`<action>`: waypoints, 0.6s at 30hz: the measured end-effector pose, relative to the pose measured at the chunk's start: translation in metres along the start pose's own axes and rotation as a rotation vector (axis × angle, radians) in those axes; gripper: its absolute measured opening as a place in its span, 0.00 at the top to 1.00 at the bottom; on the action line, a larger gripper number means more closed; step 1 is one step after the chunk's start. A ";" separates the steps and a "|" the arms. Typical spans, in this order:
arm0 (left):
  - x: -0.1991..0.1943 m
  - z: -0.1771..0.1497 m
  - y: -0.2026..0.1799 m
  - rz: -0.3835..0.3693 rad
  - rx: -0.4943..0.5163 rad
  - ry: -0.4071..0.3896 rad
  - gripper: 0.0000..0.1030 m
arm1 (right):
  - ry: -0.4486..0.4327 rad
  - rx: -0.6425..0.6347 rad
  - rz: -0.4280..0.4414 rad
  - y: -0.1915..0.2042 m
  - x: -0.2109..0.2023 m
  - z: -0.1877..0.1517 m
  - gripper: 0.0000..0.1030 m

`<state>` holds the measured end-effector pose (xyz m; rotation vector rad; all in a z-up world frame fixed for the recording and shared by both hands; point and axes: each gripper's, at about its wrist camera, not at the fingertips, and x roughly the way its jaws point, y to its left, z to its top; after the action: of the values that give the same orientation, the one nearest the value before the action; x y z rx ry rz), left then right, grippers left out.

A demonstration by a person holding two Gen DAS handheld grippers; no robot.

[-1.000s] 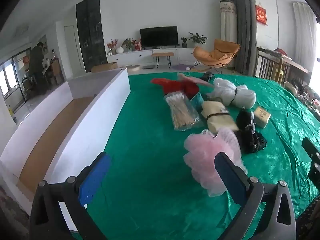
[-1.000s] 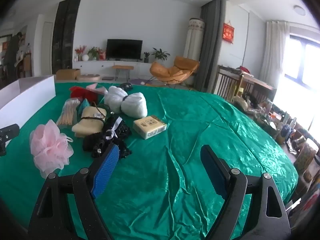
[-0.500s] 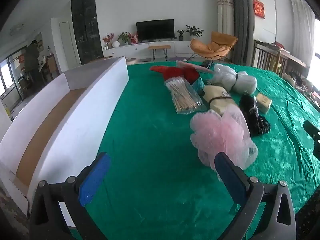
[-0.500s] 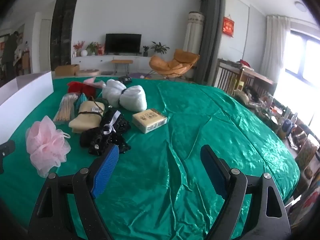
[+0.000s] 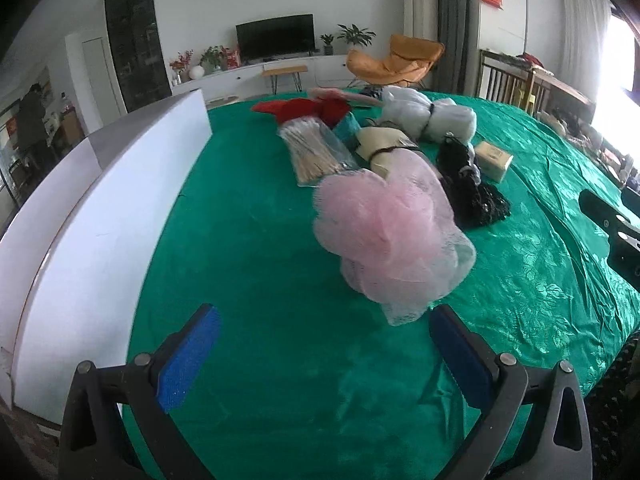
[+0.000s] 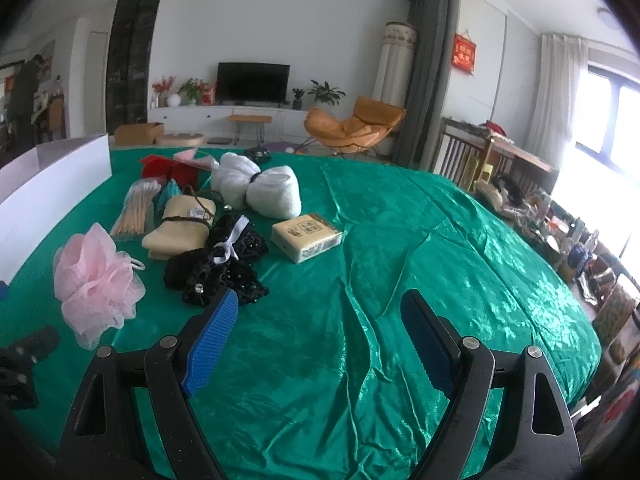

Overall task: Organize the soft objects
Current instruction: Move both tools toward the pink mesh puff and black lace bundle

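A pink mesh bath puff (image 5: 390, 236) (image 6: 96, 276) lies on the green cloth (image 5: 260, 240) just ahead of my left gripper (image 5: 324, 340), slightly to its right. That gripper is open with nothing between its blue pads. Behind the puff lie a black lace bundle (image 5: 472, 184) (image 6: 218, 264), a beige tied roll (image 6: 180, 228), a white tied towel bundle (image 6: 260, 188), red fabric (image 5: 304, 110) and a bag of cotton swabs (image 5: 316, 150). My right gripper (image 6: 320, 320) hovers open over bare cloth (image 6: 380, 260), to the right of the black lace.
A long white box (image 5: 92, 216) with an open top runs along the left edge of the table. A small printed tissue pack (image 6: 306, 236) lies right of the soft things. A chair and cluttered furniture (image 6: 520, 184) stand beyond the table's right side.
The left gripper has moved forward toward the pink puff, which now looms larger and nearer its right finger. The right gripper's view has barely shifted.
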<state>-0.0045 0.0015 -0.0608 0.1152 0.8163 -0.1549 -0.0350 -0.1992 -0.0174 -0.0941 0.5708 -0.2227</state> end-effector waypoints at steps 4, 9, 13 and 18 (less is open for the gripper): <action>0.011 0.006 -0.008 -0.006 -0.001 0.023 0.00 | 0.001 0.000 0.000 -0.001 0.000 0.000 0.17; 0.021 0.013 -0.010 -0.009 0.007 0.057 0.00 | 0.001 0.001 0.001 0.000 0.000 -0.001 0.17; 0.016 0.010 -0.002 -0.011 0.001 0.042 0.00 | 0.025 0.009 0.016 -0.001 0.005 -0.001 0.17; 0.010 0.009 0.013 -0.009 -0.026 0.026 0.00 | 0.092 0.041 0.055 -0.007 0.019 -0.002 0.17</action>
<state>0.0109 0.0118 -0.0615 0.0891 0.8441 -0.1518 -0.0220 -0.2101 -0.0284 -0.0287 0.6589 -0.1856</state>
